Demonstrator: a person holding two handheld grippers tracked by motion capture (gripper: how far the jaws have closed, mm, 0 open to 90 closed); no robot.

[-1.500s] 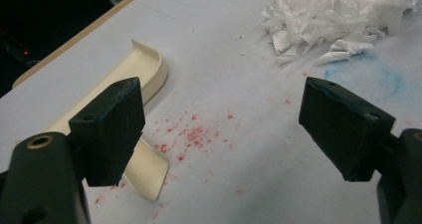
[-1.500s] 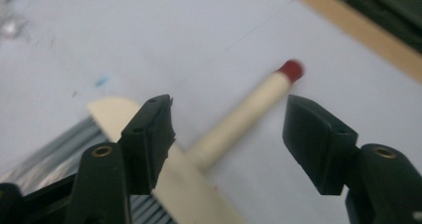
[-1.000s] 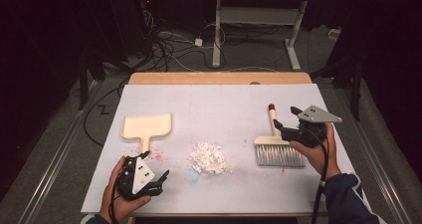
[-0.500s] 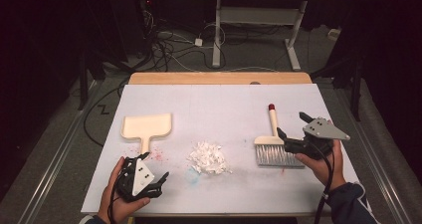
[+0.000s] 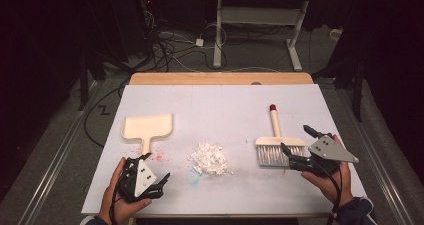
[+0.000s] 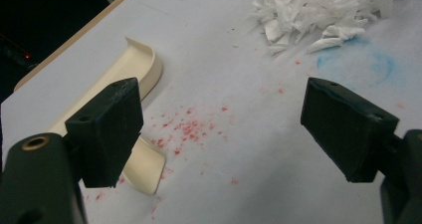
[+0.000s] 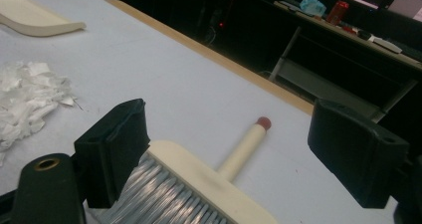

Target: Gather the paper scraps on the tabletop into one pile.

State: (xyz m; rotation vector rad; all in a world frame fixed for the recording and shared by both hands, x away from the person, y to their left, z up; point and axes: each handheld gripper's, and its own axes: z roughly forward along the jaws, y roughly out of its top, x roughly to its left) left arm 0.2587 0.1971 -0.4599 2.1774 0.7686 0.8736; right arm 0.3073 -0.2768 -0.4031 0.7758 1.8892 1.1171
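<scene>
A cream dustpan (image 5: 148,127) lies at the left of the white board (image 5: 225,105), its handle pointing toward me. A pile of white paper scraps (image 5: 210,159) sits in the middle. At the right lies a cream brush (image 5: 277,145) with grey bristles and a red-tipped handle. My left gripper (image 5: 157,169) is open just below the dustpan handle; in the left gripper view it (image 6: 219,114) faces the dustpan (image 6: 144,69) and scraps (image 6: 323,10). My right gripper (image 5: 296,140) is open beside the bristles. In the right gripper view it (image 7: 229,139) straddles the brush (image 7: 199,184) without touching it.
Red specks (image 6: 186,129) and a faint blue stain (image 6: 353,64) mark the board between dustpan and scraps. A wooden table edge (image 5: 220,78) runs along the far side. Beyond it are cables on the floor (image 5: 170,45) and a desk frame (image 5: 260,20).
My right gripper has drawn back toward the near edge and slightly right, off the brush handle to the bristle end. The left gripper has not moved.
</scene>
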